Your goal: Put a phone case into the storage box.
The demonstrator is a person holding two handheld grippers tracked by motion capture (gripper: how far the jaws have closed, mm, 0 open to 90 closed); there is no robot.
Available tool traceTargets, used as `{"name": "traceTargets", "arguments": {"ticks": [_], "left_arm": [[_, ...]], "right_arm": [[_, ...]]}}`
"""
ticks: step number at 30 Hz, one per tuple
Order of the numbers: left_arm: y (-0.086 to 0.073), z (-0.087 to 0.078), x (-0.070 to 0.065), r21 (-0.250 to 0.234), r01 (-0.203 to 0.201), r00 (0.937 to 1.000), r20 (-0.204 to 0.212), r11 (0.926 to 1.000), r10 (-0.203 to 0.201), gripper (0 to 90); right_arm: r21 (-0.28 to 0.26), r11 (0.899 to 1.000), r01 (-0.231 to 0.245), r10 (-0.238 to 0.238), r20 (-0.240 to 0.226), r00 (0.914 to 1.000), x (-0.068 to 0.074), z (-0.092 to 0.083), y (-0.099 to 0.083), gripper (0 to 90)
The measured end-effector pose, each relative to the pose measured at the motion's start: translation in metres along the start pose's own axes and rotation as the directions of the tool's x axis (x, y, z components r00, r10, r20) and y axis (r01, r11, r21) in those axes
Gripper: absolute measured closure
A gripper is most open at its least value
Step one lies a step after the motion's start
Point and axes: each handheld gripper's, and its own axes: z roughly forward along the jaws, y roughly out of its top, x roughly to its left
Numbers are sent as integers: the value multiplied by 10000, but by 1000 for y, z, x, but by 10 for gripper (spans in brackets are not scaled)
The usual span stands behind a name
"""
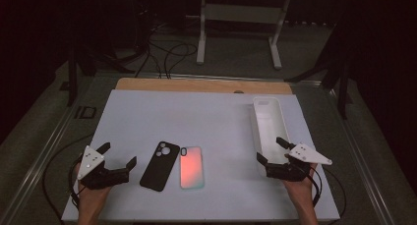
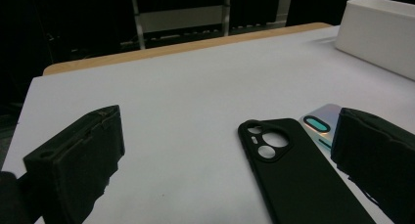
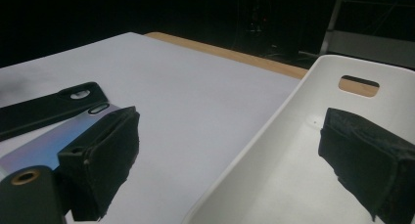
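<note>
Black phone case (image 1: 160,166), camera cutouts, lying flat

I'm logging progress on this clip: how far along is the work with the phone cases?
Nothing looks done yet. The black case and the iridescent case lie side by side on the white mat, and the white bin holds nothing that shows. The left gripper and right gripper are open, holding nothing. Picking up either case likely remains.

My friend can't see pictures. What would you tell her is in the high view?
Two hands hold open claws, the left claw and right claw, over a white table. A black phone case lies beside a shiny pinkish phone case, and a long white tray sits at the right.
</note>
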Motion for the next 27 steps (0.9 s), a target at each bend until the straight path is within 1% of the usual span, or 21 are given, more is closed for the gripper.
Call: {"name": "traceTargets", "arguments": {"ticks": [7,14,20,23,27], "left_arm": [[0,0,1,-67,56,9999,-85,10000,-57,1],[-1,0,1,-39,50,10000,-83,10000,-51,1],[-2,1,0,45,-17,9999,-113,10000,18,1],[-2,2,-1,135,-142,9998,-169,9998,144,1],[-3,2,-1,185,-139,9996,-235,9997,143,1]], "right_arm": [[70,10000,-14,13,47,10000,0,2,0,80],[164,9998,-57,55,124,9999,0,3,0,81],[209,9998,-19,17,86,10000,0,4,1,81],[233,9997,-56,55,39,10000,0,4,1,81],[208,9996,-199,201,-88,9998,-1,5,4,81]]}}
